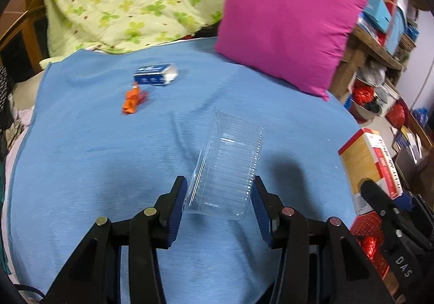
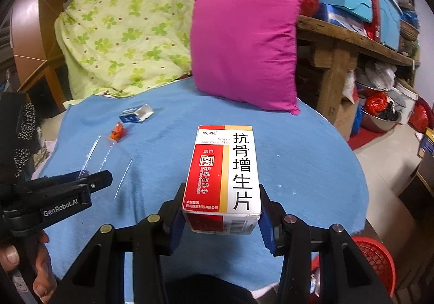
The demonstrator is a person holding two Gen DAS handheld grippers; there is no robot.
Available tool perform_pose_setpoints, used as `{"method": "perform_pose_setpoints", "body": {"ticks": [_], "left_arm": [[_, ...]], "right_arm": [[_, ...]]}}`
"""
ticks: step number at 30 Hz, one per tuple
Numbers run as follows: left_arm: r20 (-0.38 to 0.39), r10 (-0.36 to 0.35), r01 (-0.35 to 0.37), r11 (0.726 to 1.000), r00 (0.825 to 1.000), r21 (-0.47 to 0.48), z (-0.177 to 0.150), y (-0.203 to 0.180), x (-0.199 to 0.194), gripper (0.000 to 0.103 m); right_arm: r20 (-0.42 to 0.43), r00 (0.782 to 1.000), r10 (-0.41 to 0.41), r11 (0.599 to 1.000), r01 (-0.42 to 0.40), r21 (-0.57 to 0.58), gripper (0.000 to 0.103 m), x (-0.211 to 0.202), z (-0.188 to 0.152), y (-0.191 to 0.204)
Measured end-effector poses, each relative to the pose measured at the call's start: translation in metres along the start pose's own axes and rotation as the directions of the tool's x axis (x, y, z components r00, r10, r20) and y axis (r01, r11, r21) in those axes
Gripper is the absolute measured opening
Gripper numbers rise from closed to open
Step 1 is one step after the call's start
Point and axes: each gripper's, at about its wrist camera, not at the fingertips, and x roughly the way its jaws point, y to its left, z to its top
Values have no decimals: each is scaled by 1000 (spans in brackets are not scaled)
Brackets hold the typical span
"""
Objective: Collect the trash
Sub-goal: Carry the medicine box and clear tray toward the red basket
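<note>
Ribbed clear plastic tray [image 1: 227, 163] in left claw [image 1: 219, 206], empty and see-through.

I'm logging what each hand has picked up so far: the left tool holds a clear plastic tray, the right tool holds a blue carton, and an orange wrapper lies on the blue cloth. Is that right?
Not quite. The right tool holds a red and white medicine box, as the right wrist view shows. The blue carton lies on the blue cloth near the orange wrapper. The left tool does hold the clear plastic tray.
</note>
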Motion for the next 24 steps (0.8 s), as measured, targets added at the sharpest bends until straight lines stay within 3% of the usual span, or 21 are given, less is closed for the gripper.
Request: {"method": "perform_pose_setpoints", "body": {"ticks": [16,24], "left_arm": [[-29,-73,76,991,997,112,-14,-65,2,49],[-57,-139,148,970,989,192,-25,-110,2,49]], "right_arm": [[-41,994,-102,991,105,84,49,-21,-35,-62],[-76,980,-182,972,191,138,49,-44,-65,-108]]}}
